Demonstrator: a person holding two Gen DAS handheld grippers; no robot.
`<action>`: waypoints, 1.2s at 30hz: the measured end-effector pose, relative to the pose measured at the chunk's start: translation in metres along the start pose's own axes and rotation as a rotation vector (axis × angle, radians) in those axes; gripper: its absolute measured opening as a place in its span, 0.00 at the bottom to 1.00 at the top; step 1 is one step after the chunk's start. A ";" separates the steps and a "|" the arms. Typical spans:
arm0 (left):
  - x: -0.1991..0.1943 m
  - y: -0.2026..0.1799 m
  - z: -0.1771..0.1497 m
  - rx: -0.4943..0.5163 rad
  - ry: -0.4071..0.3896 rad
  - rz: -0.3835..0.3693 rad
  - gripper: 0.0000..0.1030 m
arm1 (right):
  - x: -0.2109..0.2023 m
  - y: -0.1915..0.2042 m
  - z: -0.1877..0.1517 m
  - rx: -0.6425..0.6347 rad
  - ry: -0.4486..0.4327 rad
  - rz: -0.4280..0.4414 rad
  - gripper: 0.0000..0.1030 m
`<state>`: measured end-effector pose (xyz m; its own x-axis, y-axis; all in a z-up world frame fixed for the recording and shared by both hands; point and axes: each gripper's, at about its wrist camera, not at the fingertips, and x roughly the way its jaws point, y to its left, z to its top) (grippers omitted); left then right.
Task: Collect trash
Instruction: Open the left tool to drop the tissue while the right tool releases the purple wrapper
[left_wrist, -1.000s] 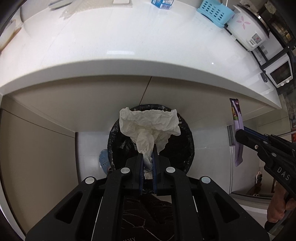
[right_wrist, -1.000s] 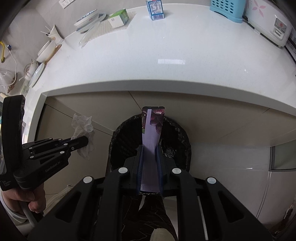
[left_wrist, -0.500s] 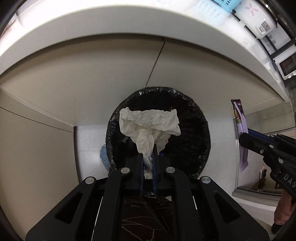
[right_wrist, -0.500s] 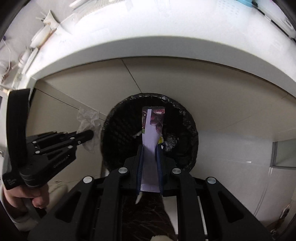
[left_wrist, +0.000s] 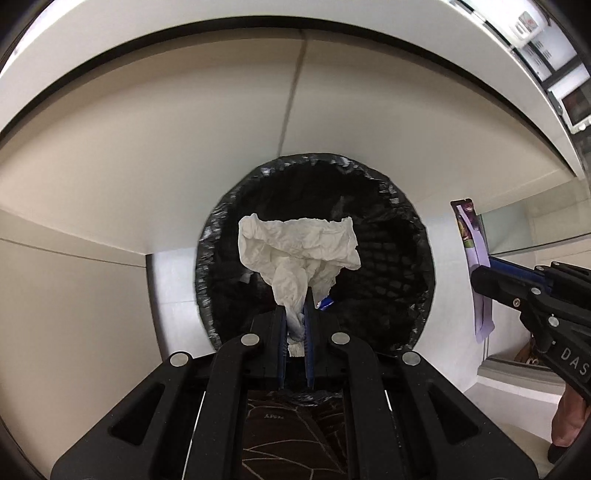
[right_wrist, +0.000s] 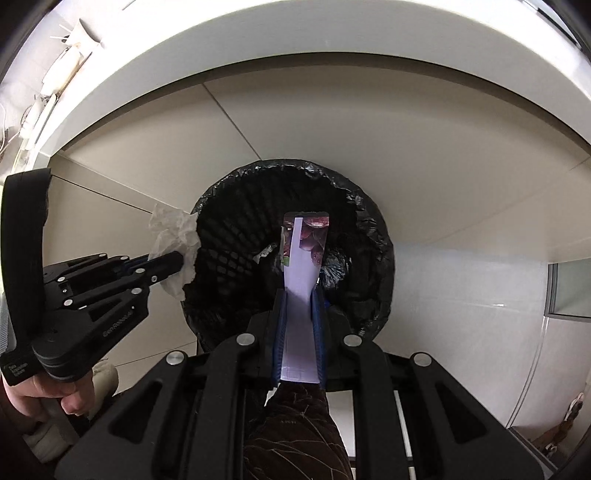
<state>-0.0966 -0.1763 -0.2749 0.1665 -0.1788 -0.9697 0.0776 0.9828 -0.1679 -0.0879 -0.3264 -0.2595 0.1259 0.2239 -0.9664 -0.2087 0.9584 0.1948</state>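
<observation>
A round trash bin lined with a black bag (left_wrist: 406, 258) (right_wrist: 221, 229) stands on the floor against the cabinet. My left gripper (left_wrist: 296, 295) is shut on a crumpled white tissue (left_wrist: 295, 247) and holds it over the bin's mouth; the tissue also shows in the right wrist view (right_wrist: 173, 232) at the bin's left rim. My right gripper (right_wrist: 300, 291) is shut on a purple snack wrapper (right_wrist: 303, 258) and holds it over the bin; the wrapper shows in the left wrist view (left_wrist: 474, 251) to the right of the bin. Some trash lies inside the bin.
The white countertop edge (left_wrist: 184, 48) (right_wrist: 258, 48) overhangs beige cabinet doors (left_wrist: 147, 166) right behind the bin. White floor tiles (right_wrist: 461, 295) lie to the right. Kitchen items line the counter's far left (right_wrist: 66, 59). A microwave (left_wrist: 576, 103) sits at the upper right.
Both grippers have moved down and forward toward the bin, which now looms larger. The countertop has slid up out of view. Both still hold their trash.
</observation>
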 end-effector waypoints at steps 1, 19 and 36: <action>0.000 -0.004 0.000 0.008 -0.001 -0.005 0.06 | -0.001 -0.001 -0.001 0.005 0.003 -0.002 0.12; -0.032 -0.013 0.002 0.022 -0.128 0.020 0.91 | 0.007 -0.003 0.000 -0.008 0.022 -0.001 0.13; -0.059 0.039 -0.004 -0.159 -0.143 0.093 0.94 | 0.030 0.035 0.012 -0.098 0.010 -0.019 0.16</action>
<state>-0.1079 -0.1274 -0.2245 0.3045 -0.0804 -0.9491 -0.0988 0.9884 -0.1155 -0.0800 -0.2836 -0.2794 0.1208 0.2032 -0.9717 -0.3006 0.9404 0.1593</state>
